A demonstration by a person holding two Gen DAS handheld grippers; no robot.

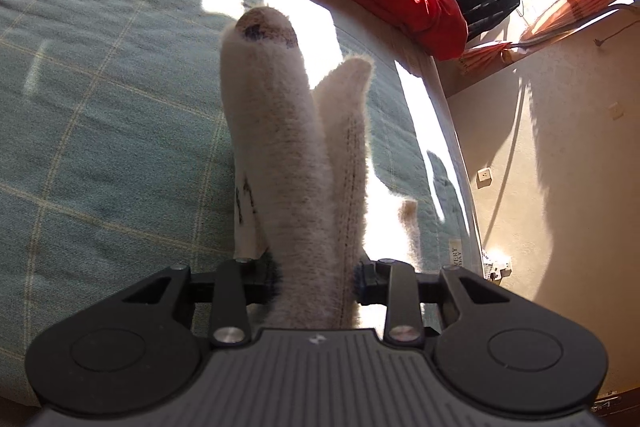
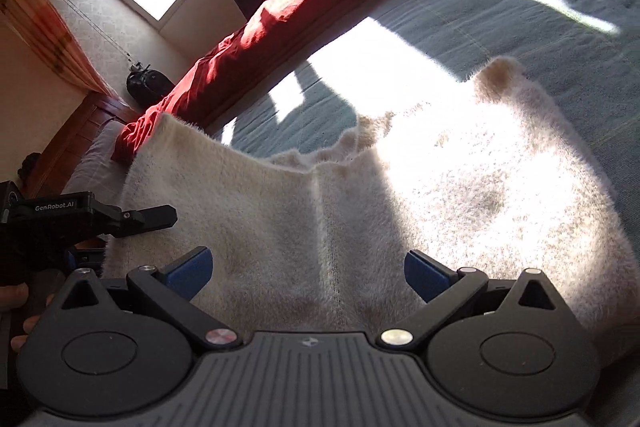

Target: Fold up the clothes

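Left wrist: fuzzy cream garment (image 1: 304,195) between pinching jaws.

My left gripper (image 1: 316,281) is clamped, its blue-padded fingers (image 1: 362,281) drawn in close on a bunched fold of the cream fleece garment (image 1: 280,147) that rises straight ahead of the claw. My right gripper (image 2: 308,273) hovers with its jaws spread wide, pads (image 2: 190,269) clear of the fabric between them. To that claw's left, fingertips of my hand (image 2: 18,319) curl round the other gripper's handle.
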